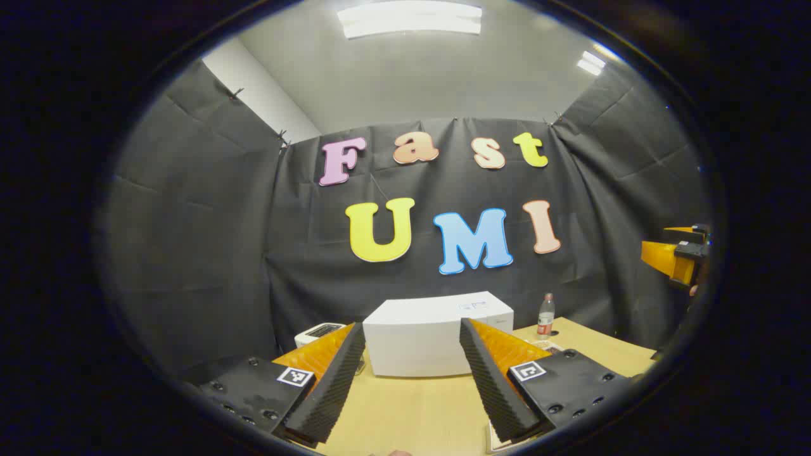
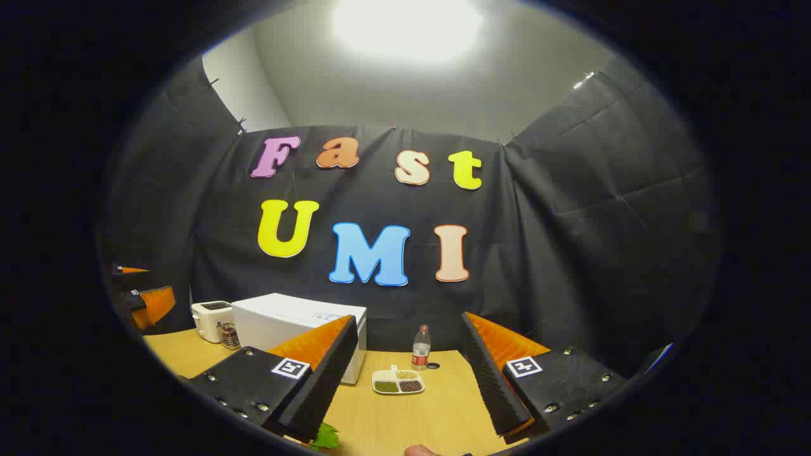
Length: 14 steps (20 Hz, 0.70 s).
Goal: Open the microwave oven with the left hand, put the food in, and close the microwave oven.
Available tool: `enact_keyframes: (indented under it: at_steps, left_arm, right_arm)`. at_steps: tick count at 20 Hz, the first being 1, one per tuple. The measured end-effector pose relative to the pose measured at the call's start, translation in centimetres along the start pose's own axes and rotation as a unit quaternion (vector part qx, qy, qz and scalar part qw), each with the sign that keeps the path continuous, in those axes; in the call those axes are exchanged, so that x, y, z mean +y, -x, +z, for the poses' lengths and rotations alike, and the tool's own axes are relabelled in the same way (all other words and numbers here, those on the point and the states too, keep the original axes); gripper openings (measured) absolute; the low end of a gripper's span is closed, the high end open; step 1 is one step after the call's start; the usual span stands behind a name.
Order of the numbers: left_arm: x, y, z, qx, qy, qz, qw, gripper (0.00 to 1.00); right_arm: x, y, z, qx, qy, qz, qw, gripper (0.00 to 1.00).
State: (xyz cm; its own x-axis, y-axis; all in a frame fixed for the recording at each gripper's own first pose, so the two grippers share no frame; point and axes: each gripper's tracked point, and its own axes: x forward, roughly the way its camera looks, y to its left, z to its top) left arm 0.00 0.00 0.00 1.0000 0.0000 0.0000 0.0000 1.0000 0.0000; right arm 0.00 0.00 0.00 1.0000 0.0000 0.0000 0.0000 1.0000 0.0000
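Observation:
The white microwave (image 1: 415,345) stands on the wooden table (image 1: 412,411) straight ahead of my left gripper (image 1: 412,335), and its front looks shut. This gripper is open and holds nothing. In the right gripper view the microwave (image 2: 288,326) sits to the left. A white divided dish of food (image 2: 398,382) lies on the table between the fingers of my right gripper (image 2: 408,329), farther off. The right gripper is open too, with nothing in it. Each gripper shows at the edge of the other's view: the right one (image 1: 675,253) and the left one (image 2: 142,297).
A white toaster (image 2: 212,320) stands left of the microwave, with a small jar (image 2: 228,334) beside it. A plastic bottle (image 2: 421,347) stands behind the dish, near the table's far edge. Something green and leafy (image 2: 326,437) lies close under the right gripper.

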Motion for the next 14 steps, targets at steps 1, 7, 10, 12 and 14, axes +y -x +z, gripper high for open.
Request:
enact_keyframes:
  at_steps: [1, 7, 10, 12, 14]
  left_arm:
    - [-0.1, 0.0, 0.0, -0.001, -0.001, 0.001, 1.000, 0.90]
    - [-0.7, 0.2, -0.1, -0.001, -0.003, 0.001, 1.000, 0.98]
    - [-0.9, 0.2, 0.1, -0.006, 0.002, 0.004, 1.000, 0.97]
    - [-1.2, 0.3, -0.3, -0.002, 0.003, 0.007, 1.000, 1.00]
    - [-1.6, 0.4, -0.3, -0.001, 0.003, 0.009, 1.000, 0.97]
  right_arm:
    - [0.0, -0.1, 0.1, -0.001, -0.002, 0.001, 1.000, 0.97]
    - [-0.1, 0.0, -0.4, 0.001, -0.002, 0.005, 1.000, 0.97]
    - [-0.2, -0.1, -0.6, -0.001, 0.001, 0.010, 1.000, 0.96]
    - [-0.2, -0.2, -0.8, 0.001, 0.002, 0.014, 1.000, 0.97]
    - [-0.4, -0.4, -0.9, 0.000, 0.000, 0.017, 1.000, 0.97]
